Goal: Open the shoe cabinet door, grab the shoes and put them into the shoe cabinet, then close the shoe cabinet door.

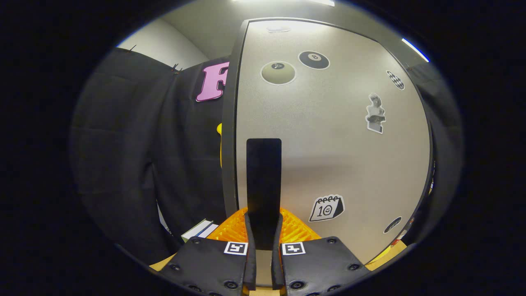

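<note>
Our gripper (263,240) has its jaws narrow, both fingers clamping the upright flat black handle (263,181) of the grey sticker-covered shoe cabinet door (337,135) just ahead of us.

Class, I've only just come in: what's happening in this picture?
A hand-held claw is closed on the black vertical handle of the shoe cabinet door, one finger pressing on each side of its lower end. The grey door carries stickers, including billiard balls and a calendar. It looks shut or nearly shut; no shoes are stowed yet.
</note>
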### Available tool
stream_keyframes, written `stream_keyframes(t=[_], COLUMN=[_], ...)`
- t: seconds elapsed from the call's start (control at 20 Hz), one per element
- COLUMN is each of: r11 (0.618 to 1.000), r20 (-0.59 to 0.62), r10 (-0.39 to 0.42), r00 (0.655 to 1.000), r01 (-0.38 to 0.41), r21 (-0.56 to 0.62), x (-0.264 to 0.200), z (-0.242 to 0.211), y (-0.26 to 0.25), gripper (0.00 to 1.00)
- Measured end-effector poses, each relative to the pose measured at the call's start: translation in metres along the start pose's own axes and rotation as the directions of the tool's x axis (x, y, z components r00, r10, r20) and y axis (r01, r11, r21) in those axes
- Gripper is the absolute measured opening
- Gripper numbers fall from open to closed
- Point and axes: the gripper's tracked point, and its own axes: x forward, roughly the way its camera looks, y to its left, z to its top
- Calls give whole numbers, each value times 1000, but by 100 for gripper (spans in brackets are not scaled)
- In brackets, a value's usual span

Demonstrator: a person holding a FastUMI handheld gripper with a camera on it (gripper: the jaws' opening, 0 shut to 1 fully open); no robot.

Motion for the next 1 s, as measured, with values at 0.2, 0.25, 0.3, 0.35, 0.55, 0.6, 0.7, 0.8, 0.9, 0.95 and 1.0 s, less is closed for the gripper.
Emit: stream_keyframes(t=[0.2, 0.25, 0.3, 0.35, 0.55, 0.6, 0.7, 0.8, 0.9, 0.95, 1.0], r11=[998, 997, 996, 995, 989, 988, 986, 985, 985, 985, 985], r20=[-22, -27, -23, -28, -30, -31, -34, -33, -34, -36, -38], r10=[60, 73, 87, 103, 148, 154, 163, 170, 170, 170, 171], r00=[998, 997, 996, 994, 989, 988, 986, 985, 985, 985, 985], r01=[-60, -73, -87, -103, -148, -154, -164, -170, -170, -170, -172], r21=[-8, -5, -2, -3, -7, -7, -9, -8, -13, -16, -17], x=[-26, -37, -47, -57, -91, -95, -110, -125, -142, -149, -156], z=[0, -1, -1, 0, 1, 0, 1, 2, 2, 1, 1], y=[3, 2, 1, 0, -7, -10, -15, -22, -31, -35, -40], gripper=[16, 16, 16, 16, 16, 16, 16, 16, 16, 16, 16])
